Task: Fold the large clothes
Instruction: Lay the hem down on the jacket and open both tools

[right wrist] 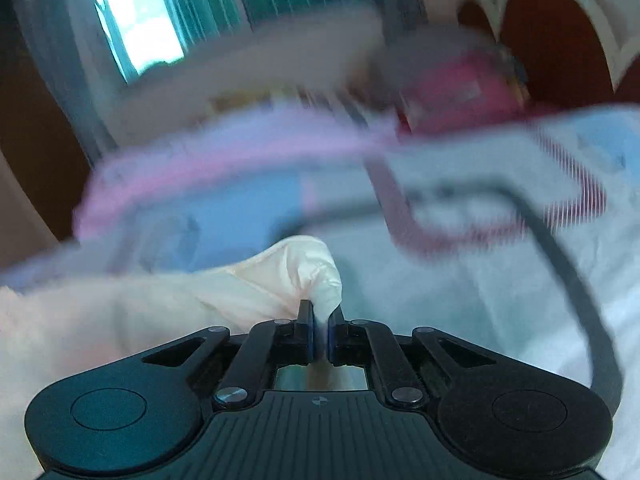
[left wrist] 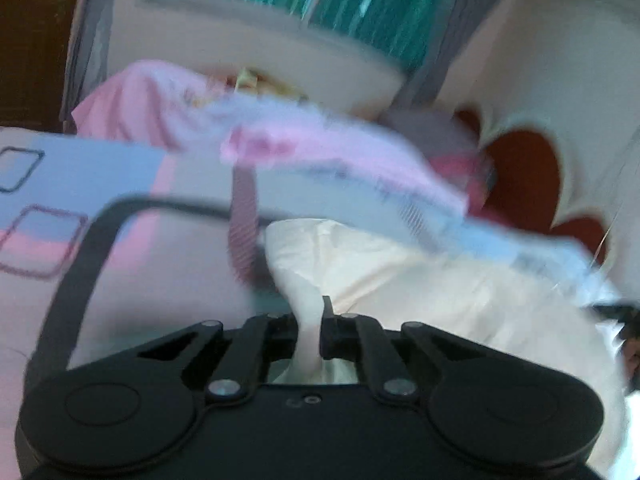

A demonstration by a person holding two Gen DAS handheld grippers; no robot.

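Observation:
A cream-white garment [left wrist: 420, 280] is held off a bed with a pale blue and pink sheet [left wrist: 80, 168]. My left gripper [left wrist: 309, 320] is shut on a pinched fold of the garment, which spreads out to the right. In the right wrist view my right gripper [right wrist: 320, 320] is shut on another bunched edge of the same garment [right wrist: 248, 280], which trails off to the left. Both views are blurred by motion.
A pink pillow or bedding [left wrist: 140, 96] lies at the far side of the bed. A teal curtain [left wrist: 360, 4] hangs at a bright window [right wrist: 132, 20]. A dark red headboard with white trim [left wrist: 524, 176] is at the right.

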